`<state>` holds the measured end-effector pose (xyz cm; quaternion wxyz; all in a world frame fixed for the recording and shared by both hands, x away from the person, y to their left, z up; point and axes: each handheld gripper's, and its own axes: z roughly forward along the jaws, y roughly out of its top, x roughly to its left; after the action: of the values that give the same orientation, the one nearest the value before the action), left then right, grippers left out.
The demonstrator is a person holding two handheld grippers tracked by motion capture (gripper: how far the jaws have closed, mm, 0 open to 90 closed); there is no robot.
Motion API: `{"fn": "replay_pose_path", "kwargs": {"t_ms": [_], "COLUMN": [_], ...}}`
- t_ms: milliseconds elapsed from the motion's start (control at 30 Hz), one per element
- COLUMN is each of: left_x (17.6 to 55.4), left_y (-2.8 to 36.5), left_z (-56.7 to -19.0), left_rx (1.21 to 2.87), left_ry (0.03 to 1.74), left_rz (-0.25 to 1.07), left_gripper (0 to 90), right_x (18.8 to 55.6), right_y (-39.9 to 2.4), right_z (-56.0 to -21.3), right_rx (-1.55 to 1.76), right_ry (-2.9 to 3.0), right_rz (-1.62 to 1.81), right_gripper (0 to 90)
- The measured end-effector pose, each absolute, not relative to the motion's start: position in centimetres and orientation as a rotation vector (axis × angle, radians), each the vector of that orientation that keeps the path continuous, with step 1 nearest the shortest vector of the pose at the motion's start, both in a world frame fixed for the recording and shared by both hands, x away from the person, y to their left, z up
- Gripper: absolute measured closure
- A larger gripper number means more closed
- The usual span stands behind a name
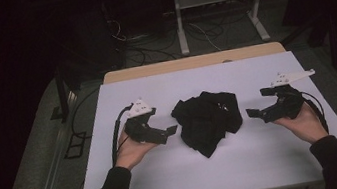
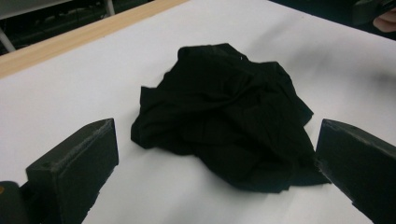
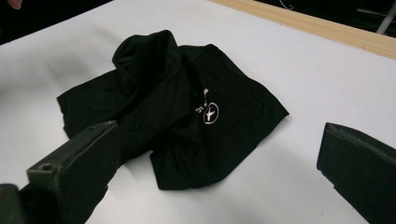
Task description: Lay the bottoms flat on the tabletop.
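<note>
A crumpled black garment (image 1: 207,120) lies bunched in the middle of the white table (image 1: 168,170). In the right gripper view the garment (image 3: 173,112) shows a small white round logo (image 3: 210,113). My left gripper (image 1: 172,132) rests just left of the heap, jaws wide apart and pointing at it, nothing between them. My right gripper (image 1: 256,111) sits just right of the heap, open too, aimed back at the cloth. In the left gripper view the garment (image 2: 229,116) lies ahead between the two jaws, apart from them.
A wooden strip (image 1: 192,62) runs along the table's far edge. Beyond it stand a metal stand (image 1: 217,11) and loose cables (image 1: 149,47) on the dark floor. White tabletop surrounds the cloth on all sides.
</note>
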<state>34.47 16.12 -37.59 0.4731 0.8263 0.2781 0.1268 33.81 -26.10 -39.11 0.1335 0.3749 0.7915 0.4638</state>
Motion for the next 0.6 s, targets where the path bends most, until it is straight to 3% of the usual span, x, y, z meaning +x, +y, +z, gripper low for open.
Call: {"fn": "replay_pose_path", "kwargs": {"t_ms": [600], "left_x": [36.1], "left_y": [13.7], "left_z": [-39.1], "left_rx": [1.959], "left_ry": [0.680], "left_rz": [0.242], "left_gripper": [0.0], "right_x": [36.5], "right_y": [-25.4], "right_z": [-41.3], "right_rx": [1.153], "right_ry": [2.306], "right_rz": [1.293], "right_gripper": [0.0]}}
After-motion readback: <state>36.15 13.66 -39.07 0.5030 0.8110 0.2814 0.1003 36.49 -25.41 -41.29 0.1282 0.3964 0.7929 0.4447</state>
